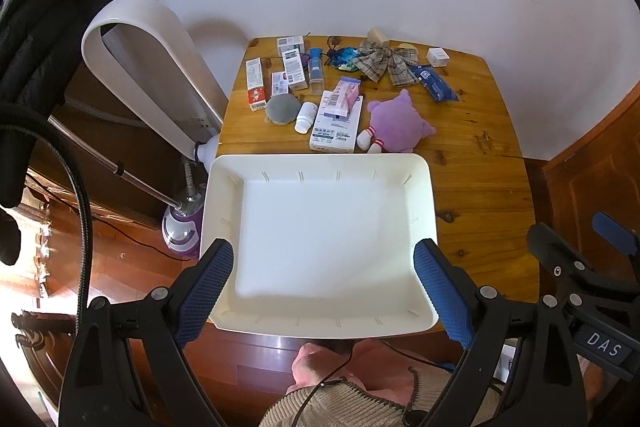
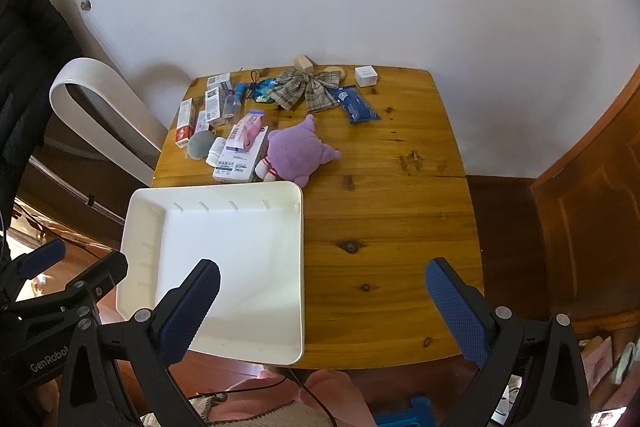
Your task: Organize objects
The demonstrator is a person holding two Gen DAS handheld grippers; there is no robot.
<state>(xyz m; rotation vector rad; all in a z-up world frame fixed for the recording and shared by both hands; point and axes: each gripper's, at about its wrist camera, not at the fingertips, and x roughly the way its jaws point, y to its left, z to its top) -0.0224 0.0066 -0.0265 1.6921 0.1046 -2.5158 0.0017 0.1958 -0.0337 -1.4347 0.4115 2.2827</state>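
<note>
- The left claw (image 1: 323, 291) hangs above a white tray, its two blue-padded fingers spread wide and grasping nothing.
- The right claw (image 2: 324, 311) is likewise spread wide and empty, over bare wood just right of the tray.
- "DAS" is printed on the right claw's body in the left wrist view; "GenRobot" shows on the left claw's body in the right wrist view.
- The white tray (image 1: 424, 195) is shallow, rectangular, round-cornered and empty, sitting at the near left of the wooden table (image 2: 392, 227), its near edge overhanging the table.
- Beyond the tray lie the loose objects: a purple plush toy (image 1: 394, 125) lying on its side, a flat white box (image 1: 336, 129) with a pink carton (image 1: 342, 99) on top, a white pill bottle (image 1: 305, 115), and a grey round pad (image 1: 282, 109).
- Further back: small labelled boxes (image 1: 294, 67), print too small to read, a plaid bow (image 1: 386, 61), a blue packet (image 1: 434, 83), a small white box (image 1: 437, 57).
</note>
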